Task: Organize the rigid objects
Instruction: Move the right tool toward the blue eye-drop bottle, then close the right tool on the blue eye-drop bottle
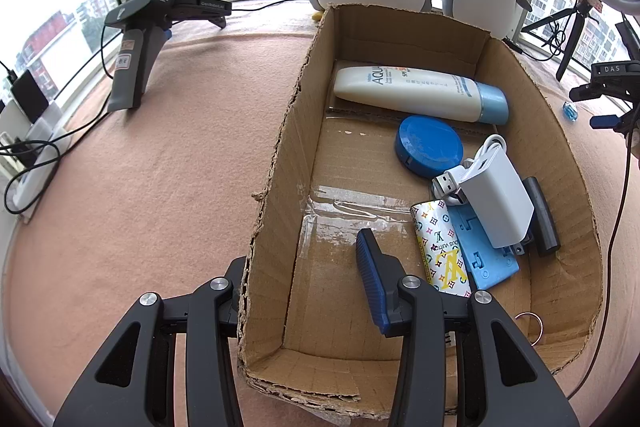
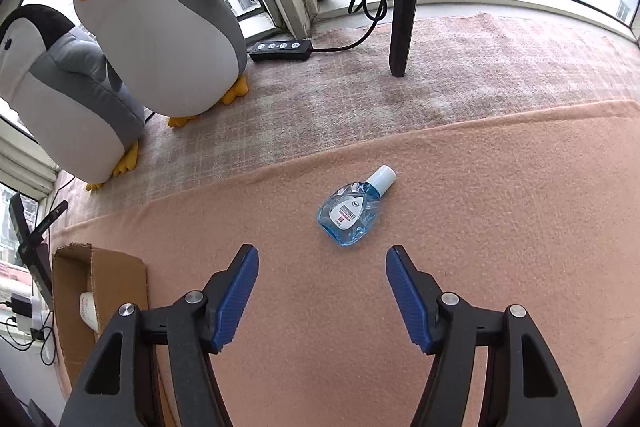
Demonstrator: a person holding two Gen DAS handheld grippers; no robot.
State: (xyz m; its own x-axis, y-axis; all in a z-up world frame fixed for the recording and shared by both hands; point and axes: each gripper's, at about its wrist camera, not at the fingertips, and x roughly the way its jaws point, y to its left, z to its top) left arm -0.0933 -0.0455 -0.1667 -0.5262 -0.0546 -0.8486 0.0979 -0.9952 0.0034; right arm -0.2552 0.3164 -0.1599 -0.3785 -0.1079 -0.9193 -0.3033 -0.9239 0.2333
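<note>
Right tongs [image 2: 320, 291] spread wide, hovering just short of the small clear-blue white-capped bottle [image 2: 352, 213] lying on the peach blanket [image 2: 500, 227], left tongs [image 1: 304, 287] spread, straddling the torn cardboard box's [image 1: 280, 163] wall

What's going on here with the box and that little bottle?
A person is tidying small items into a cardboard box with two handheld grippers. The box already holds a sunscreen tube, a round blue case, a white charger and a few more things. The left gripper straddles the box's near wall, jaws open and empty. The right gripper, also open, faces a small blue bottle lying on the blanket.
</note>
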